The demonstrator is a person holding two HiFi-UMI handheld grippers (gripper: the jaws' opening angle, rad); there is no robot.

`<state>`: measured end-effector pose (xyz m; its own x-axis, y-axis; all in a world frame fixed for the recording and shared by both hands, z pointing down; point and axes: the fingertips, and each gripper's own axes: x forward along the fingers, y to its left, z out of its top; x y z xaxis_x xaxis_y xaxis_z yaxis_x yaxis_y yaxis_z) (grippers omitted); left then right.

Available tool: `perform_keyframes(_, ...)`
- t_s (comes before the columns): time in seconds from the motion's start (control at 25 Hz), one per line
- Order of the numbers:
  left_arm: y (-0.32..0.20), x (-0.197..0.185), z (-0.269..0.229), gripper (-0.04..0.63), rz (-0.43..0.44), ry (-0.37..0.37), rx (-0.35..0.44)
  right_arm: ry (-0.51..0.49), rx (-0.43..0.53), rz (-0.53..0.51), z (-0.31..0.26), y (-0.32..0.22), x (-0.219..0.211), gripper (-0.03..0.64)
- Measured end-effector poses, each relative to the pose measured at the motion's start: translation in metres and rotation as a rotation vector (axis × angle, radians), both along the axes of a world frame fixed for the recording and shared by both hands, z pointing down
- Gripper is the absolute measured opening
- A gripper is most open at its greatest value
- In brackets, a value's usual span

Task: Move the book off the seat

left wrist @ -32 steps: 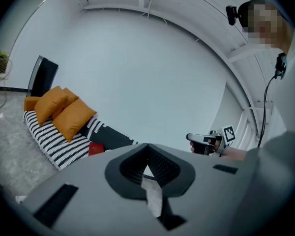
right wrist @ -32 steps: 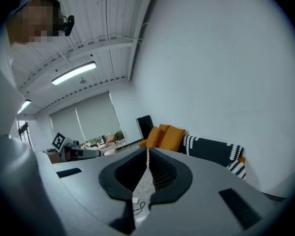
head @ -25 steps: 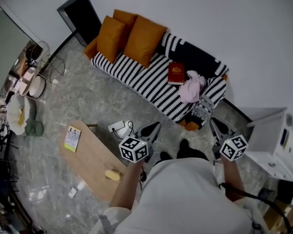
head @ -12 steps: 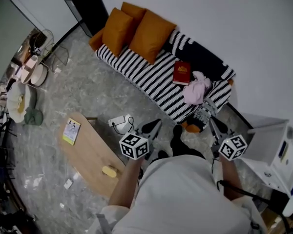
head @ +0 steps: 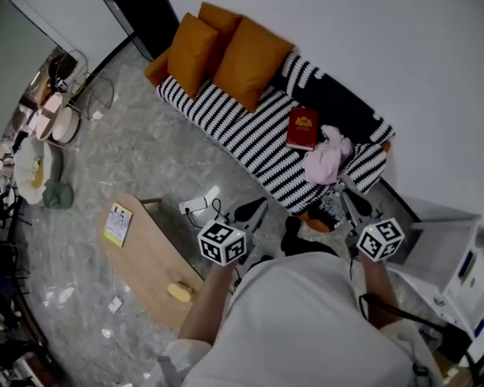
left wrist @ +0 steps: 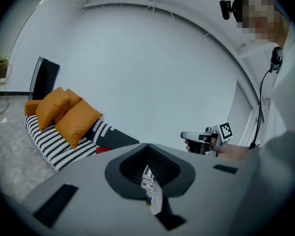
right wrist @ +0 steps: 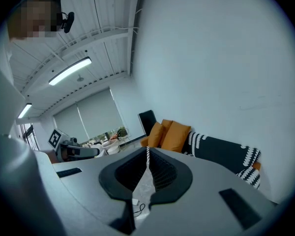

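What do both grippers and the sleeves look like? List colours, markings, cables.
Left gripper and right gripper: grey jaws, black ribbed pads, each carrying a white cube with black square markers. Black cable along the right arm. White short-sleeved top.

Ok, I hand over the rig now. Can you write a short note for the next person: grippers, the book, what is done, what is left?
Left gripper: shut, empty.
Right gripper: shut, empty.
Both are held in front of the person, short of the sofa.
The red book lies flat on the striped seat, between the orange cushions and a pink cloth.
Done: nothing; the book is untouched.
Left: reach in, open one gripper, grip the book and move it off the seat.
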<state>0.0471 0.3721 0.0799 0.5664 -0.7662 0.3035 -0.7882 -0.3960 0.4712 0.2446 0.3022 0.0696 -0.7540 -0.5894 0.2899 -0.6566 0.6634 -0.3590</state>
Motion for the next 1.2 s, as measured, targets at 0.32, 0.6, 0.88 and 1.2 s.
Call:
perform_keyframes(0.32, -0.069, 0.008, 0.012, 0.002, -0.01, -0.009, -0.031, 0.028, -0.029, -0.044, 0.019, -0.07, -0.001, 0.04)
perform_keyframes(0.6, -0.118, 0.019, 0.028, 0.002, -0.027, 0.006, -0.055, 0.019, -0.074, -0.08, 0.043, -0.112, 0.005, 0.04)
perform_keyframes(0.88, -0.16, 0.022, 0.042, 0.002, -0.03, 0.008, -0.086, 0.035, -0.125, -0.086, 0.064, -0.14, 0.005, 0.04)
perform_keyframes(1.2, -0.208, 0.003, 0.072, 0.002, -0.005, 0.004, -0.131, 0.067, -0.18, -0.063, 0.091, -0.176, -0.011, 0.04)
